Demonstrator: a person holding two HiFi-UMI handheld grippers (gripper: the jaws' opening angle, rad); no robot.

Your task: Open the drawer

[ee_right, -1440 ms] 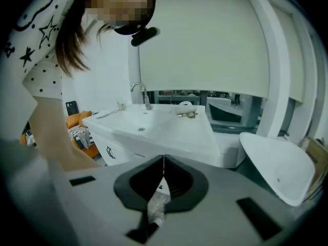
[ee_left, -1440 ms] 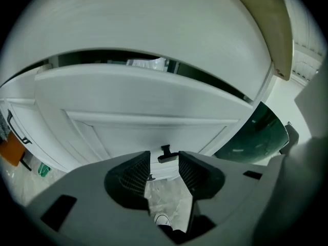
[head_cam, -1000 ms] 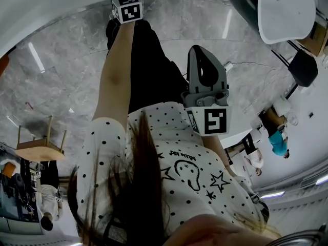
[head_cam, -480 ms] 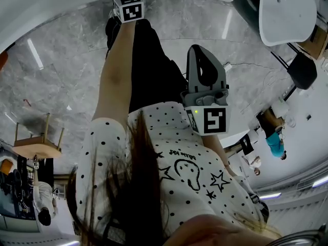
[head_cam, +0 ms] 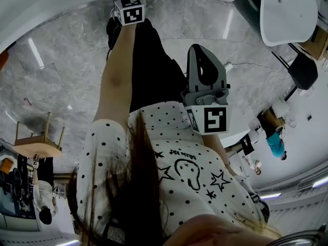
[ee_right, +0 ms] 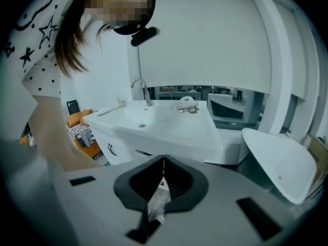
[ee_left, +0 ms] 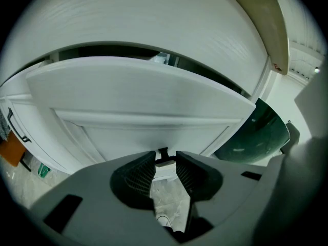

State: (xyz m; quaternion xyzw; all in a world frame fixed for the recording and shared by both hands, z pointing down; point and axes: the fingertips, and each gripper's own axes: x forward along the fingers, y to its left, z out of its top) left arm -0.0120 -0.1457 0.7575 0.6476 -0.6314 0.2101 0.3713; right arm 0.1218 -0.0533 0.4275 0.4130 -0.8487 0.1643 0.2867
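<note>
Left hand-held gripper [ee_left: 165, 159]: jaws part-way apart, pads clenched on the small dark handle [ee_left: 162, 153] of the drawer [ee_left: 143, 101]. Handle sits at the jaw tips, touching both pads.

Drawer: white panelled front, low centre of the left gripper view, directly ahead of the jaws. Its top edge stands out from the cabinet, with a dark gap above it. Something pale shows in that gap; cannot tell what. A dark green rounded object [ee_left: 256, 132] is just right of the drawer.

Right hand-held gripper [ee_right: 163, 160]: jaws clenched, tips meeting, nothing between them. It is held apart from the drawer and looks across at a white sink [ee_right: 154, 122] with a faucet [ee_right: 139, 88] at its back edge. Small items lie on the sink's far rim, too small to identify. A white chair [ee_right: 279, 158] is to the right.

Head view: camera looks steeply down the person's spotted shirt [head_cam: 169, 158]. The left arm [head_cam: 115, 81] reaches away to a marker cube [head_cam: 129, 9] at the top edge. The right hand-held gripper is close in front of the torso. Grey marble floor [head_cam: 61, 76] lies below, with a wooden stool [head_cam: 38, 145] at far left.
</note>
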